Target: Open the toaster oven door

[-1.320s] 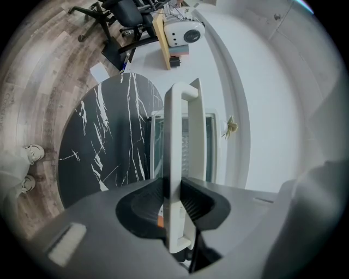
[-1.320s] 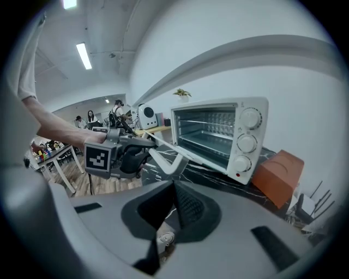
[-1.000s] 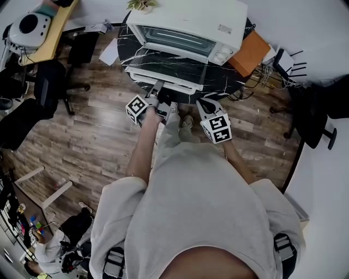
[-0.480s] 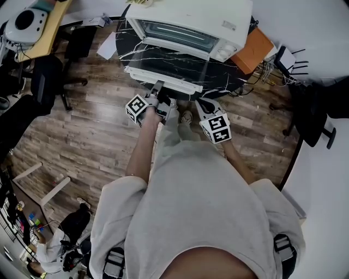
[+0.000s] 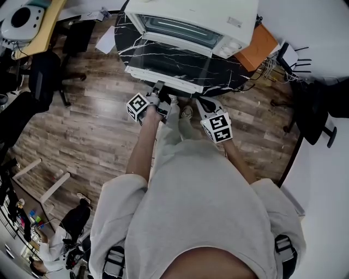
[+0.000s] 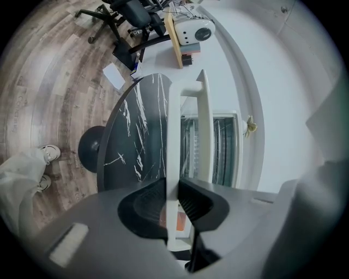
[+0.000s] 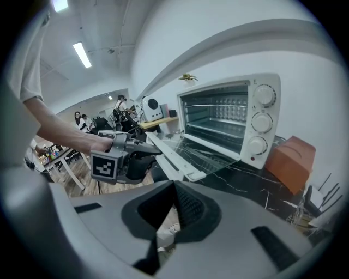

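Lower than a second ago, the left gripper (image 6: 177, 202) has come down with the door it holds, and the glass door (image 5: 170, 61) of the toaster oven (image 5: 218, 16) now lies nearly level, out over the near edge of the tabletop (image 5: 232, 77). Its jaws have just been closing and are clamped on the white handle (image 6: 173, 139), which runs straight up between the two dark pads in the left gripper view.

The right gripper (image 7: 173, 190) hangs just off the tabletop's near edge, to the right of the door. Its jaws are pressed together at the tips with nothing between them. It points at the oven's right side, where three knobs (image 7: 262, 121) stand in a column.

The oven sits open-mouthed at the back of the black marbled tabletop, its wire rack bare to view. An orange box (image 5: 253, 52) lies just right of it. Below the grippers the person's shoes (image 5: 187, 113) stand on the wooden floor (image 5: 92, 125).
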`<state>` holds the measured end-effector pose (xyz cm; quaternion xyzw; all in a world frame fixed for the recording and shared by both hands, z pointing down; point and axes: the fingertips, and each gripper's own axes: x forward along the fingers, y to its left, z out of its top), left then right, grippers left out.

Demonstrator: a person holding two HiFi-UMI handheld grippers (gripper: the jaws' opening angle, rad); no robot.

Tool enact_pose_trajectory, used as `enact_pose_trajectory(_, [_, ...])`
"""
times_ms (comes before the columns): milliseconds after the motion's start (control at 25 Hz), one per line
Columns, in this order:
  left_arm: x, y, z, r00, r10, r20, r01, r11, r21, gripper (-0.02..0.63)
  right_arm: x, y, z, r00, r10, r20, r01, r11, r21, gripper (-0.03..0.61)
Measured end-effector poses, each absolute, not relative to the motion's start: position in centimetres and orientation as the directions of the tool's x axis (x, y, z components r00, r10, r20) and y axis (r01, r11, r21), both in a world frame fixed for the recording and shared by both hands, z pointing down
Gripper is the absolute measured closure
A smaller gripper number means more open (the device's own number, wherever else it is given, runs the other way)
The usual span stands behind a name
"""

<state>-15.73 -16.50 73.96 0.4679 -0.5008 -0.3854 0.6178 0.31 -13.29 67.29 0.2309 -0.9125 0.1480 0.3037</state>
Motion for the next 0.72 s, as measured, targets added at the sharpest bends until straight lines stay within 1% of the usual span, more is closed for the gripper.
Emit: enact_pose_trajectory(720, [-15.5,-16.0,77.5,0.225,-0.925,0.307,0.030,0.322,0.946,0.537,0.1,-13.5,69.2,-0.689,-0.306,0.657,-0.513,0.846,-0.144,0.566])
